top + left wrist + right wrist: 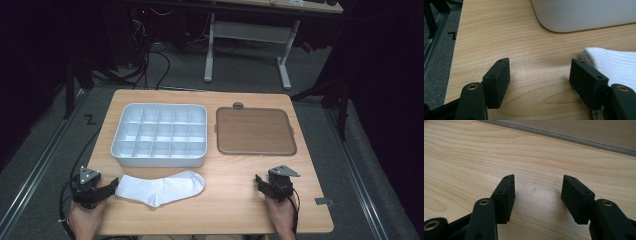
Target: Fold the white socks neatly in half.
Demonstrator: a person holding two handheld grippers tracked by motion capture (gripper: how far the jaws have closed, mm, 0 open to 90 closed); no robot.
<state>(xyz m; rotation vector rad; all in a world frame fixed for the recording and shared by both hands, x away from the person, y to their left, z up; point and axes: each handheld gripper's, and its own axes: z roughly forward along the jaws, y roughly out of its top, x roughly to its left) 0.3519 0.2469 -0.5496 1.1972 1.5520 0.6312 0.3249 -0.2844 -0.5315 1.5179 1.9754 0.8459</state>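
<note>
High view: left gripper (111, 188) at table's (235, 200) near-left corner, jaws wide apart w/ nothing clamped, white sock's (162, 188) cuff end just beside one jaw. Sock lies flat in front of the divided tray (116, 145). Right gripper (261, 183) well apart, jaws wide, holding nothing.

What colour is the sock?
White, with fine ribbing; the sock shows best in the left gripper view.
</note>
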